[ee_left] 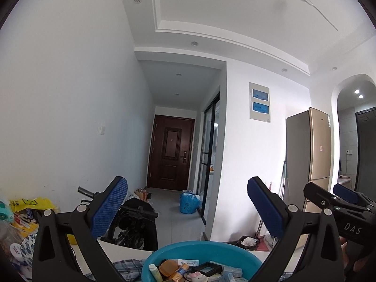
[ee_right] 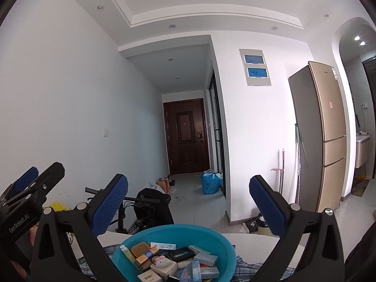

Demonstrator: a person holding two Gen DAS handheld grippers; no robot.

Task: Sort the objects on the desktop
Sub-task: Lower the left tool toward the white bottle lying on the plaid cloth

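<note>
While both jaws gape empty — blue basin (ee_right: 174,237) of small boxes sits below | between them

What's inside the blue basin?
The basin holds a pile of small boxes, an orange case, a white tube and a pink plush toy. Anything beneath the pile is covered.

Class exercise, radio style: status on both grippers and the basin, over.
Left gripper open, empty. Right gripper open, empty. Blue basin full of small boxes, untouched, on the white table. Nothing blocking.
</note>
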